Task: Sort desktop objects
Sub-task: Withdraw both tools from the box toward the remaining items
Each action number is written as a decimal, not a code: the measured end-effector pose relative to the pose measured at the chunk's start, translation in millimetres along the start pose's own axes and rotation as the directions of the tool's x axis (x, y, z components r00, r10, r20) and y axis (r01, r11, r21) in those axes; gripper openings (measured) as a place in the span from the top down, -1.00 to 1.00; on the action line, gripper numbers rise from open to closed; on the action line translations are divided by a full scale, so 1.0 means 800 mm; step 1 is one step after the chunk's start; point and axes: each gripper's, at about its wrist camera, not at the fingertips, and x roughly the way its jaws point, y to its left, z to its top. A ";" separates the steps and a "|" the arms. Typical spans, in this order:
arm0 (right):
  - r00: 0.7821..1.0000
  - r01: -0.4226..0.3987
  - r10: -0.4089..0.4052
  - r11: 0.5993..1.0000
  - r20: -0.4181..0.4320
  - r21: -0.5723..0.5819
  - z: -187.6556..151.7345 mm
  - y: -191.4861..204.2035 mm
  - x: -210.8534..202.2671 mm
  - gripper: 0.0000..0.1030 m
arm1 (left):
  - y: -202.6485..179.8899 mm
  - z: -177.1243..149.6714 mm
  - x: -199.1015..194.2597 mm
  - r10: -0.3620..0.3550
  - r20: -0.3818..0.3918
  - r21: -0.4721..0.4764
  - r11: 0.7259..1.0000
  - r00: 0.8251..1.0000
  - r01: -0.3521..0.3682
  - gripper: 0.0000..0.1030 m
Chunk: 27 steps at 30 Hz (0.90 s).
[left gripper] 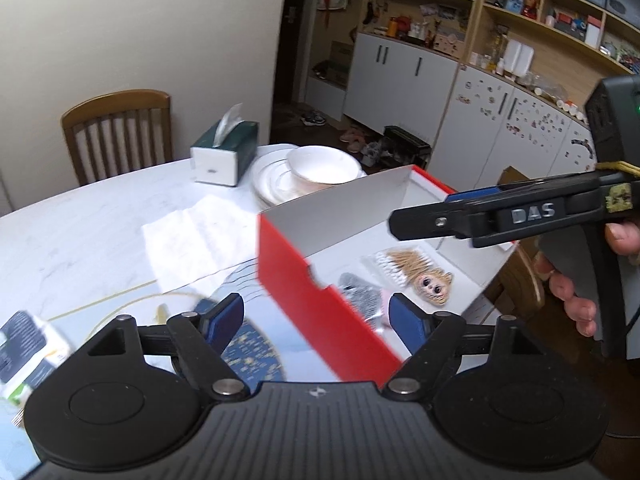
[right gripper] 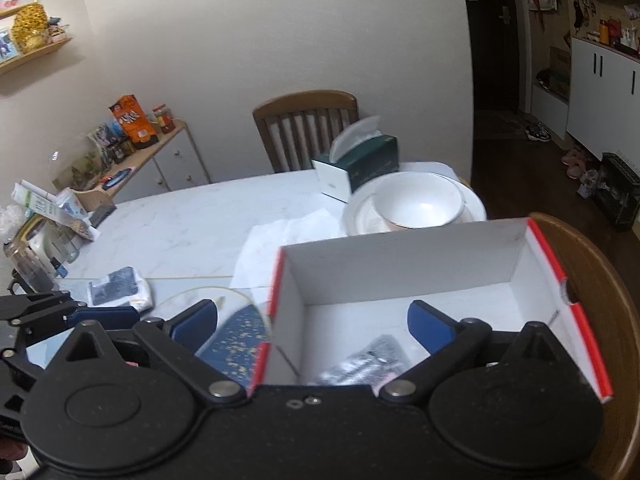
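Over the red box (left gripper: 320, 312) both tongs gape empty; sorted bits already lie inside. Next up, I'd say, the white packet (right gripper: 120, 286) on the table (right gripper: 192, 224), left of the box, nearest the left gripper (left gripper: 316, 320), not the right gripper (right gripper: 312, 324).

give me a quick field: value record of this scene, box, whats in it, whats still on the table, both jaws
box: red and white box, open top, at the table's near edge
in box: cotton swab pack, doll face, grey packet
table: white marble table
still on table: tissue box, bowl on plates, paper napkin, small dark packet
left gripper: jaws open, nothing between them
right gripper: jaws open wide over the box, holding nothing
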 end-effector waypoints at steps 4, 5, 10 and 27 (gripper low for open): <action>1.000 -0.017 0.017 1.000 0.000 -0.017 -0.007 0.029 0.002 -0.98 | 0.027 -0.014 -0.015 0.023 0.004 -0.026 0.999 1.000 -0.023 -0.60; 1.000 -0.020 0.020 0.999 -0.004 -0.025 -0.009 0.037 0.005 -0.98 | 0.034 -0.017 -0.019 0.032 0.006 -0.029 0.999 0.999 -0.032 -0.62; 0.999 -0.041 0.039 0.998 -0.029 -0.043 -0.017 0.075 0.017 -0.98 | 0.067 -0.032 -0.038 0.064 0.016 -0.058 0.996 0.998 -0.063 -0.70; 0.994 -0.052 0.044 0.995 -0.097 -0.085 -0.039 0.169 0.062 -0.98 | 0.179 -0.086 -0.082 0.177 -0.009 -0.143 0.974 0.984 -0.176 -0.99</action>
